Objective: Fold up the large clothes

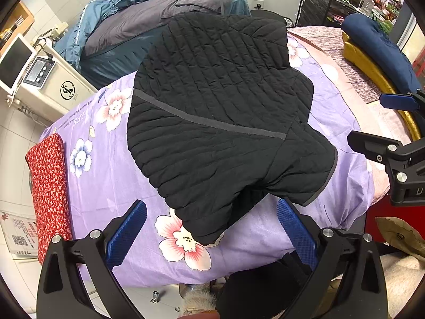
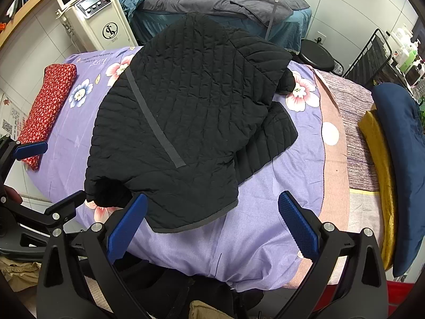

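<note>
A black quilted jacket (image 1: 220,101) (image 2: 186,106) lies partly folded on a purple flowered sheet (image 1: 111,180) (image 2: 252,228), a grey strip running across it. My left gripper (image 1: 212,228) stands open just short of the jacket's near sleeve end, which lies between and slightly ahead of the blue pads (image 1: 127,231). My right gripper (image 2: 212,220) is open too, above the jacket's near hem, with its left pad (image 2: 127,226) close to the cloth. Each gripper shows at the edge of the other's view: the right gripper (image 1: 382,122) at the right, the left gripper (image 2: 45,175) at the left, both open.
A red patterned cushion (image 1: 49,186) (image 2: 45,109) lies at the sheet's left edge. A gold cloth (image 2: 379,164) and a navy pillow (image 2: 401,138) lie at the right. A white machine (image 2: 98,18) and a second bed (image 2: 212,0) stand behind. A black stool (image 2: 316,55) is at the back right.
</note>
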Available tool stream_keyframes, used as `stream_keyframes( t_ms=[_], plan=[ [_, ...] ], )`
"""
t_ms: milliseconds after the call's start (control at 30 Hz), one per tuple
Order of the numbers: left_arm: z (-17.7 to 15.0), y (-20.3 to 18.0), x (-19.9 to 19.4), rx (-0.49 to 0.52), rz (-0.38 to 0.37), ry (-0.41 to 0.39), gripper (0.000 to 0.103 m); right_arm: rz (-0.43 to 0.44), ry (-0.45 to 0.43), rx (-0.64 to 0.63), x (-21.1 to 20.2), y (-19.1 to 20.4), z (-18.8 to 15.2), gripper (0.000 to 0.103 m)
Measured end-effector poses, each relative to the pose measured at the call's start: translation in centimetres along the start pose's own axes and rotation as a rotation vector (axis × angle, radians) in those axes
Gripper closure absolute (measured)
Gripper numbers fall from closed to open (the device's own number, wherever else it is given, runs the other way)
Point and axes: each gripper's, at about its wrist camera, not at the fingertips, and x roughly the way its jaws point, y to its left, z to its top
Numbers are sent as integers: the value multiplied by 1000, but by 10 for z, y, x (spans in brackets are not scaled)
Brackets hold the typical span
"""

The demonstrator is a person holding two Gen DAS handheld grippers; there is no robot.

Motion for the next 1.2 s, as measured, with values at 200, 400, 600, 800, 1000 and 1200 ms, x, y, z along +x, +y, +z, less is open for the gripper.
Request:
stream_keyframes(
  t_ms=[200, 400, 600, 800, 1000, 1200],
  plan=[
    [0, 0, 2, 0, 6, 9, 6, 1, 0, -1, 0, 0, 0, 6],
    [0, 0, 4, 0, 5, 12, 6, -1, 1, 2, 0, 0, 0, 6],
    [-1, 0, 4, -1, 7, 13, 6, -1, 1, 0, 2, 2, -2, 6],
    [-1, 0, 3, -1, 10, 9, 6, -2, -4, 1, 2, 5, -6, 6],
    [-2, 0, 3, -1, 11, 9, 6, 1, 1, 0, 3, 6, -9, 6],
    [-5, -3, 5, 0, 11, 19, 6, 4, 12, 1, 4, 4, -9, 6]
  ],
)
